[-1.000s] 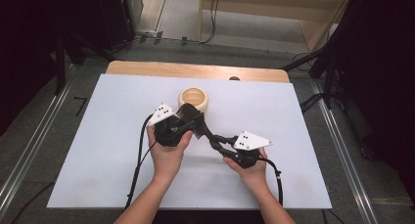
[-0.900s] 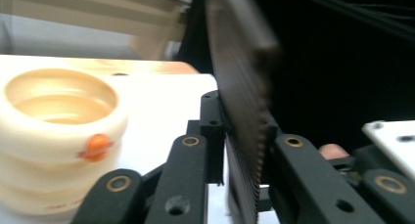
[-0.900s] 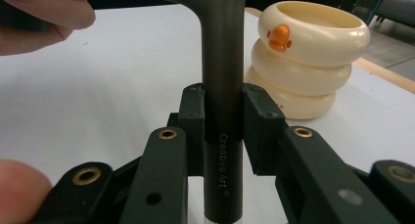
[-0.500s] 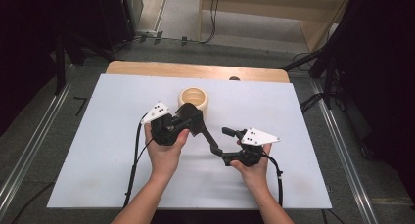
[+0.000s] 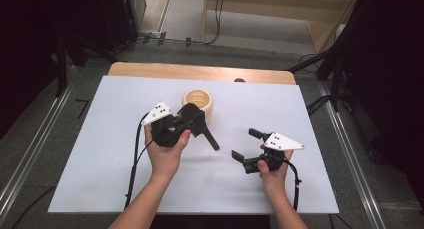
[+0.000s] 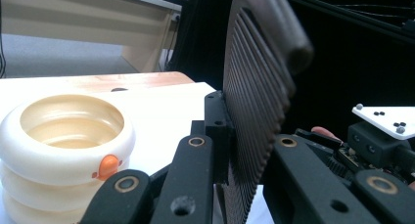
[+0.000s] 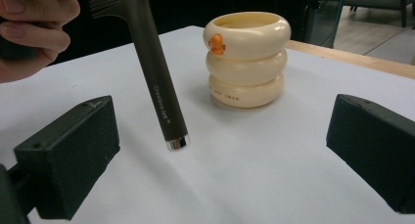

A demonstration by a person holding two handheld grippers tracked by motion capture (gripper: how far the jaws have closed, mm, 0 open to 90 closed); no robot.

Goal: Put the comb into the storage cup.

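Right gripper point(image 5: 245, 145), near right of the white table point(image 5: 100, 179): jaws have just been opening, now spread wide, nothing between them. Left gripper point(image 5: 192, 120), farther left, pinching the toothed head of a dark comb point(image 5: 207, 135); its long handle slants down toward near right, tip above the table. Beyond it, cream ringed cup point(image 5: 198, 103).

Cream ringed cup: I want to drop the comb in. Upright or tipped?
Upright: the cream ringed cup stands on its base on the white table, open mouth up.
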